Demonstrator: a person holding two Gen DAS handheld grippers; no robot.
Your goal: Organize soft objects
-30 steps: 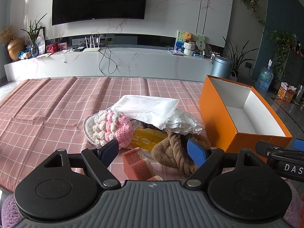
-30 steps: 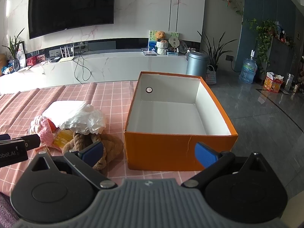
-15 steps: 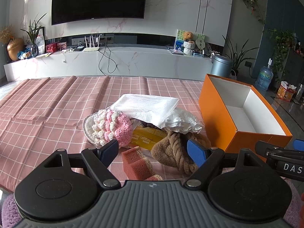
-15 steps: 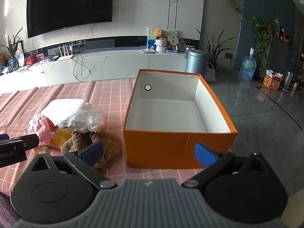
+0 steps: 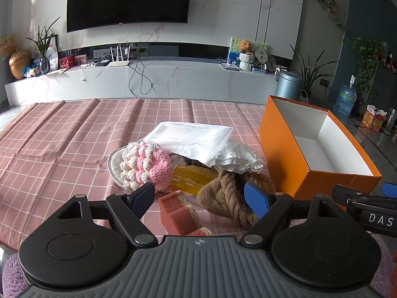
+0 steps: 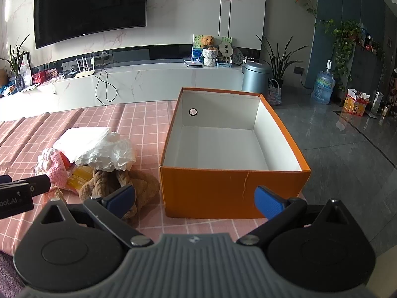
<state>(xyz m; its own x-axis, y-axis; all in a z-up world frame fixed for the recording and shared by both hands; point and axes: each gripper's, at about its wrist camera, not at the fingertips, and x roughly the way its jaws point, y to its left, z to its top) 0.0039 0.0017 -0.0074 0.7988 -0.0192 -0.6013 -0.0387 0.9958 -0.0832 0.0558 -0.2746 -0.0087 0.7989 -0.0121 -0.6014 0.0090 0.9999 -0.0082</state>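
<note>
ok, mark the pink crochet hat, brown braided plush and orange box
pink crochet hat (image 5: pixel 155 167), left wrist view, pink knit side
brown braided plush (image 5: pixel 228 196), left wrist view, braided rope
orange box (image 6: pixel 211 191), right wrist view, near outer wall

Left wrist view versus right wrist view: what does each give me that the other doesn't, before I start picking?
Only the left wrist view shows the red-orange sponge blocks between the open left gripper fingers.

Only the right wrist view shows the orange cardboard box's whole white floor, with nothing in it, and the round hole in its far wall, framed by the open right gripper.

Both show the pink-and-white crochet piece, folded white cloth and brown braided plush.
</note>
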